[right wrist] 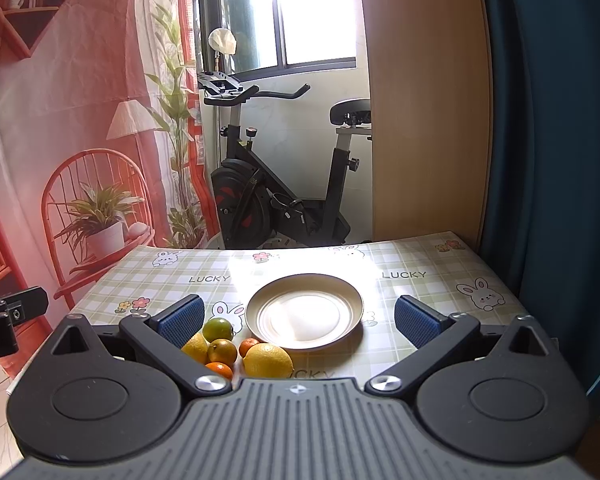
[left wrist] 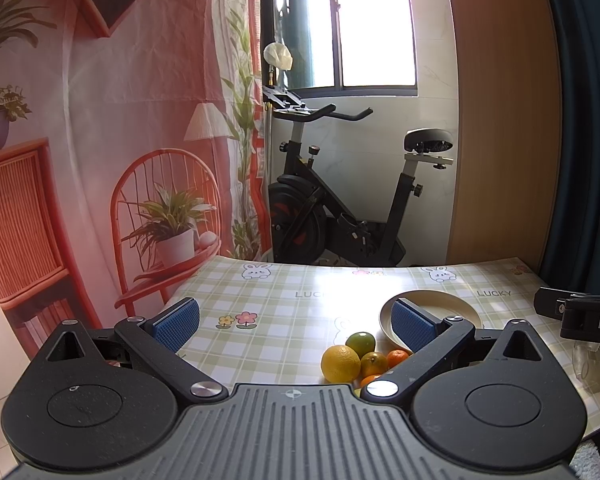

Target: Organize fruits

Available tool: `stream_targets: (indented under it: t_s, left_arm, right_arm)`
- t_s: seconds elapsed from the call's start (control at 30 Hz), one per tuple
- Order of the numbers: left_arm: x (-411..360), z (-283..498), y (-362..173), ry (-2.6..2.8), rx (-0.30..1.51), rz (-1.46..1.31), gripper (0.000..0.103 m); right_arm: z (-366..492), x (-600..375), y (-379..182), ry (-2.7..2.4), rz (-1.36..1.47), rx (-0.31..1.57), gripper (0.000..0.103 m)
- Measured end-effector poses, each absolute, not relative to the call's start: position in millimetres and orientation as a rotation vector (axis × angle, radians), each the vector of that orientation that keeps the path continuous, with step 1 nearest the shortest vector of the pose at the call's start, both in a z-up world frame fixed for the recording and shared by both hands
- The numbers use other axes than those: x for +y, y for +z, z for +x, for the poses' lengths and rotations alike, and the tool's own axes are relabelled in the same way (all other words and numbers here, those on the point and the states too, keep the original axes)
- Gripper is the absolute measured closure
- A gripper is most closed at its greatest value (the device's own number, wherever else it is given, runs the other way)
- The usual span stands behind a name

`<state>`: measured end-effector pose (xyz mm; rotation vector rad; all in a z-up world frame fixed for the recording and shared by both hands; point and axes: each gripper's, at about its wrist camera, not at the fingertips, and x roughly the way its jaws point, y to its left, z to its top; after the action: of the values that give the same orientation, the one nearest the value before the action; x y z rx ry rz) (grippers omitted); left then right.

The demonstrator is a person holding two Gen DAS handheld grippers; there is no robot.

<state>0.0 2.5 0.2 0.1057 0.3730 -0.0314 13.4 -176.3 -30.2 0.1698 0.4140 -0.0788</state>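
Currently both grippers are held above the near edge of the table [right wrist: 420, 264], which is covered by a green checked cloth printed with rabbits, flowers and the word LUCKY.

Left gripper [left wrist: 296, 322]: jaws spread wide, nothing held between the blue pads [left wrist: 178, 322]. Right gripper [right wrist: 300, 320]: jaws likewise wide apart, nothing gripped.

Fruit is clustered on the cloth, just beside the near-left rim of the plate [right wrist: 352, 300] as seen from the right wrist view. The plate is cream-coloured, round and shallow, with nothing seen on it; strong window glare is reflected off its centre.

Cluster contents, right wrist view:
- large yellow citrus [right wrist: 268, 360], nearest the camera, just beside the plate rim
- second yellow citrus [right wrist: 196, 348], partly hidden behind the left finger
- green citrus [right wrist: 218, 329], at the far side of the cluster
- green-orange citrus [right wrist: 222, 351], in the middle, touching its neighbours
- small orange mandarin [right wrist: 250, 347], next to the plate
- second mandarin [right wrist: 220, 370], partly cut off by the gripper body

From the left wrist view the same cluster is seen at lower right, partly hidden by that gripper's right finger.

An exercise bike [right wrist: 276, 184] is seen behind the table, under a window [right wrist: 316, 12], beside a printed backdrop [right wrist: 80, 140].
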Motion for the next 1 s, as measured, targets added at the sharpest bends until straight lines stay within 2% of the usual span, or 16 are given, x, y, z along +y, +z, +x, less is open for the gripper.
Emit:
stream_targets:
  t_s: [1.0]
  left_arm:
    - [1.4, -0.7, -7.6, -0.033, 0.379, 0.107, 0.000]
  right_arm:
    - [16.3, -174.6, -31.0, -0.080, 0.171, 0.415, 0.000]
